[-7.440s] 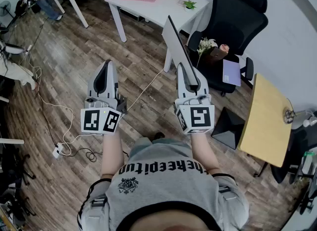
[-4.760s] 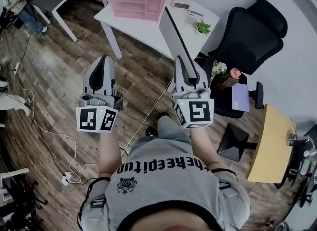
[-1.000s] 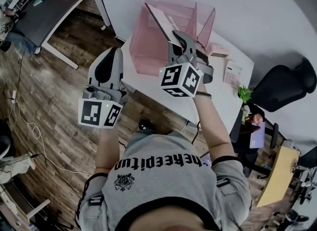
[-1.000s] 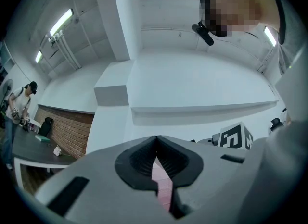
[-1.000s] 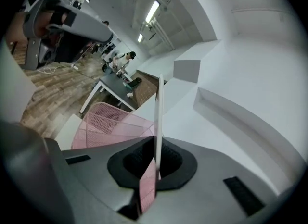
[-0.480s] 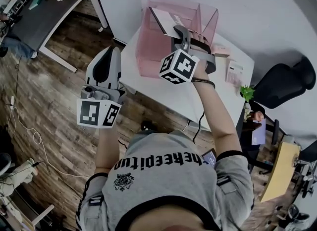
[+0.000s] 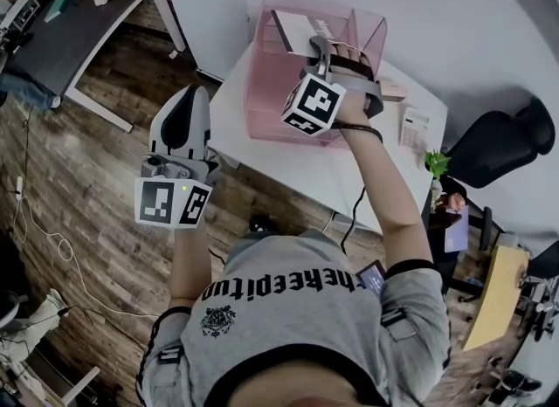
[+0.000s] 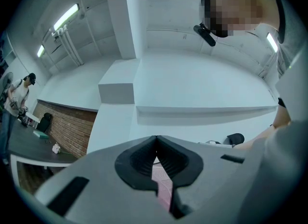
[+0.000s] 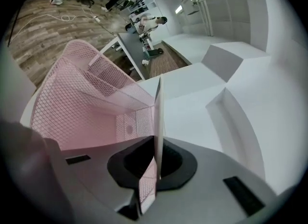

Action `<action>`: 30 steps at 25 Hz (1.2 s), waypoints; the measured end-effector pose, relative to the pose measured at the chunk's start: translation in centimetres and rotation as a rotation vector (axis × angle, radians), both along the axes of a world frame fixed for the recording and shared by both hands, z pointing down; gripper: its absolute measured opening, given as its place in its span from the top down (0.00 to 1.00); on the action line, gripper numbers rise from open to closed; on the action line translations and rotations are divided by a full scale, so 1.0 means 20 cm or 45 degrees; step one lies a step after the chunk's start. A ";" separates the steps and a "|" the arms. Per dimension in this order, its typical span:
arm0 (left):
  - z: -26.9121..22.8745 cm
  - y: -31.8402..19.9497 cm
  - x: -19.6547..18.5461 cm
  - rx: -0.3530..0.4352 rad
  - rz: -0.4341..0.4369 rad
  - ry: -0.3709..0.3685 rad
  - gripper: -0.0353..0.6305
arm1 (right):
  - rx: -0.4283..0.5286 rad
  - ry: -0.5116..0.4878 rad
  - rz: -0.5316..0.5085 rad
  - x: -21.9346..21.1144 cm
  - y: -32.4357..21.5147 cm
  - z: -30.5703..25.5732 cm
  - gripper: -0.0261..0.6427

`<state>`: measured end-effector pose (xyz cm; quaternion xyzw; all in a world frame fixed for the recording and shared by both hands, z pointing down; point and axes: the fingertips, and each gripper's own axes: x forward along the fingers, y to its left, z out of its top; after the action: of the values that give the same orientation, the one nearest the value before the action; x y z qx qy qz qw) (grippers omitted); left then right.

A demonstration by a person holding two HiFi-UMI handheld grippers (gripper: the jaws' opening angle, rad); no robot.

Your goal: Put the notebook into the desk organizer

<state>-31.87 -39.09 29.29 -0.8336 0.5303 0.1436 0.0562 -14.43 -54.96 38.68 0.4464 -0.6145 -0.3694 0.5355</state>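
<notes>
The pink mesh desk organizer stands on a white table. My right gripper is shut on the thin white notebook and holds it over the organizer's open top. In the right gripper view the notebook stands edge-on between the jaws, with the organizer's mesh walls just left of it. My left gripper hangs shut and empty beside the table's left edge, over the wooden floor. In the left gripper view its jaws meet and point at a white wall.
On the table right of the organizer lie a small pink item, a white calculator and a small plant. A black office chair stands at the right. A dark desk is at the upper left.
My right gripper has carried the notebook forward from the organizer's front edge to above its opening and tilted it flatter. The left gripper has barely moved.
</notes>
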 end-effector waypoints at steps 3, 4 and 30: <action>0.01 -0.01 -0.02 -0.006 -0.002 0.002 0.94 | -0.010 0.087 0.018 0.02 -0.05 0.04 0.94; 0.01 -0.01 -0.02 -0.008 -0.002 0.001 0.94 | -0.021 0.109 0.024 0.03 -0.06 0.05 0.94; 0.03 -0.08 -0.06 -0.024 0.002 0.009 0.94 | -0.879 -0.393 -0.069 -0.11 0.02 0.28 0.70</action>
<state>-33.16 -40.76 29.94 -0.8340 0.5314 0.1415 0.0462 -16.58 -54.61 44.36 0.2735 -0.7878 -0.0832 0.5455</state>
